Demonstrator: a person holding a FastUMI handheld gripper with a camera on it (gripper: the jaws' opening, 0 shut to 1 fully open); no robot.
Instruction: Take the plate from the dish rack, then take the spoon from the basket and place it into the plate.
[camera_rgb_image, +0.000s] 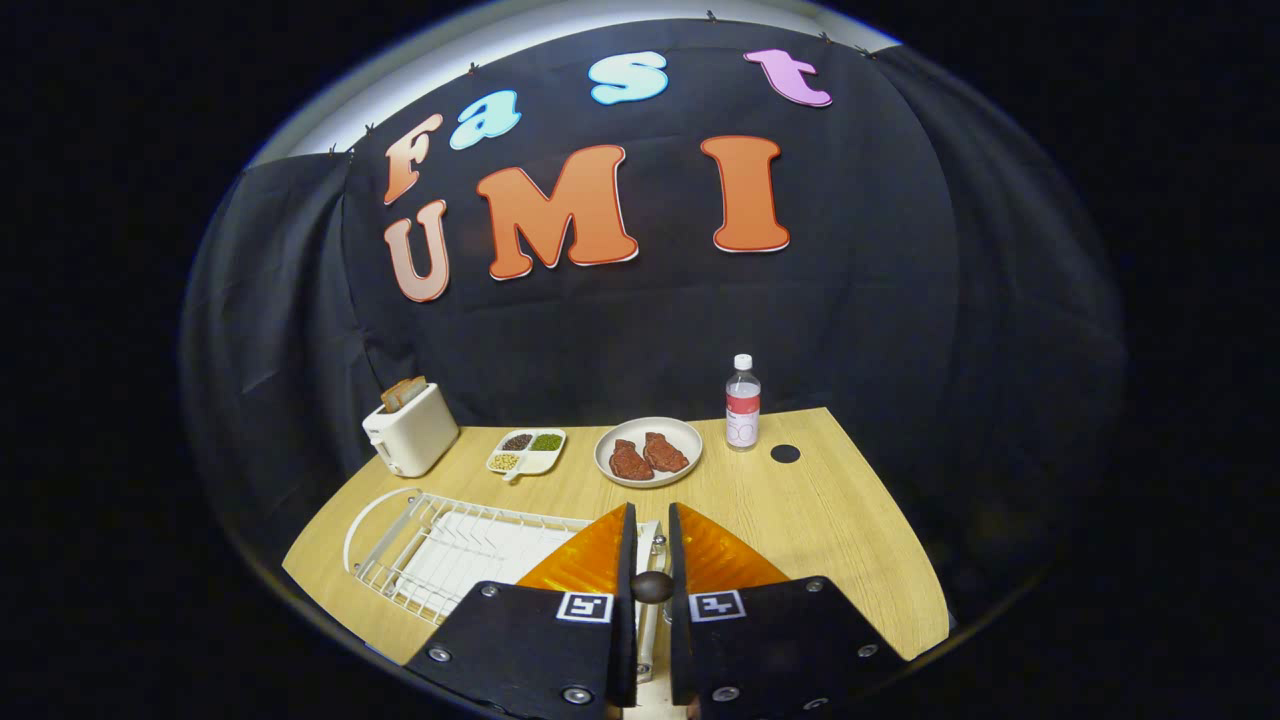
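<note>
The gripper (651, 530) fingers pinch a spoon (651, 587) handle between them. A plate (648, 451) lies beyond them, the rack (440, 545) beside them.

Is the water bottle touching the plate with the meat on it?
Apart. In the gripper view, bare wooden table shows between the water bottle and the plate; both stand beyond the gripper.
</note>
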